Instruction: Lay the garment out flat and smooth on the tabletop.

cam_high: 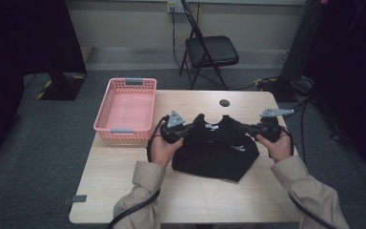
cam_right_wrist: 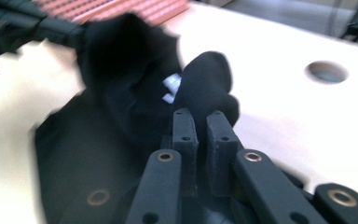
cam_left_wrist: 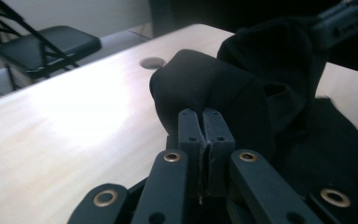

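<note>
So the black garment (cam_high: 214,148) sits mid-tabletop (cam_high: 124,191), slightly right of centre, with its far edge pinched up at two spots. The left gripper (cam_high: 187,128) has its fingers (cam_left_wrist: 189,128) clamped tight on a bunched fold at the far-left corner, and the right gripper (cam_high: 244,128) is closed on the far-right corner the same way, fingers (cam_right_wrist: 185,126) almost together with cloth poking out. What matters here: the held edge runs left to right between the hands, the rest trails toward the near side, and the pink basket (cam_high: 125,110) is off to the far left, closer to the left hand.
</note>
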Demonstrator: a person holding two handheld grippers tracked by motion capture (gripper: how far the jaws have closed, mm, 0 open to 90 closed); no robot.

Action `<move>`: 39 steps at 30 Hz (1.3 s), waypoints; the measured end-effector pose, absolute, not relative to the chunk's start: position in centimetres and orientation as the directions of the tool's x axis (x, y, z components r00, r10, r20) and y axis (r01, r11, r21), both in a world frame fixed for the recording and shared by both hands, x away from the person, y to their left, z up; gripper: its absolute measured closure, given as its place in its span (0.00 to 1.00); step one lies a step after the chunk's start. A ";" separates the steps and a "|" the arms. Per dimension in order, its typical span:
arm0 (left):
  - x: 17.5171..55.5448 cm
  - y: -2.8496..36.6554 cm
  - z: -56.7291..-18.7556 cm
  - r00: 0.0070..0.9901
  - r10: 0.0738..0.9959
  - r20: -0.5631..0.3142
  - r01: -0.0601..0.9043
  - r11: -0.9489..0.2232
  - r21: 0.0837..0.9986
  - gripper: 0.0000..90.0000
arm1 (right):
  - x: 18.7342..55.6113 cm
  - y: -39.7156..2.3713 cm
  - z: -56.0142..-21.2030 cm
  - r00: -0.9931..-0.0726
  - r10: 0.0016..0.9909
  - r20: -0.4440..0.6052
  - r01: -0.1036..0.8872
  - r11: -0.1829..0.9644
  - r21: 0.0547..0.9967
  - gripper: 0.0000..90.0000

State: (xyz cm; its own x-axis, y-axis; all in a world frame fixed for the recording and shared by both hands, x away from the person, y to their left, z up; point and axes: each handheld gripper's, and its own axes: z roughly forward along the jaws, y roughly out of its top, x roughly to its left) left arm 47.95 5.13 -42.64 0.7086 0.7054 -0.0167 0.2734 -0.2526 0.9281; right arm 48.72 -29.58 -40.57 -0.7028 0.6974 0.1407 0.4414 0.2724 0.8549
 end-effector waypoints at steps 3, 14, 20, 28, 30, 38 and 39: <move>49.8 5.2 -42.0 0.622 0.783 -0.019 0.237 -0.165 0.957 0.86 | 51.5 -29.3 -39.1 -0.608 0.778 0.158 0.434 0.159 0.887 0.85; 48.3 5.7 -43.6 0.636 0.771 -0.006 0.302 -0.243 0.922 0.26 | 49.3 -28.6 -40.4 -0.616 0.786 0.044 0.396 0.260 0.881 0.25; 45.5 6.1 -44.5 0.675 0.738 -0.023 0.318 -0.263 0.911 0.22 | 46.1 -29.1 -42.5 -0.647 0.763 0.018 0.400 0.319 0.859 0.18; 43.1 6.4 -46.0 0.718 0.696 -0.016 0.317 -0.306 0.898 0.20 | 43.3 -30.4 -44.4 -0.675 0.738 -0.007 0.394 0.368 0.842 0.16; 42.6 6.4 -46.4 0.724 0.690 -0.016 0.321 -0.315 0.893 0.20 | 42.7 -30.7 -44.7 -0.677 0.736 -0.010 0.392 0.372 0.842 0.16; 41.1 6.5 -48.0 0.749 0.662 -0.027 0.330 -0.338 0.882 0.20 | 41.0 -31.7 -45.9 -0.691 0.723 -0.006 0.391 0.380 0.838 0.16; 40.9 6.5 -48.2 0.752 0.659 -0.023 0.327 -0.343 0.880 0.20 | 40.8 -31.8 -46.1 -0.691 0.723 -0.009 0.391 0.384 0.836 0.16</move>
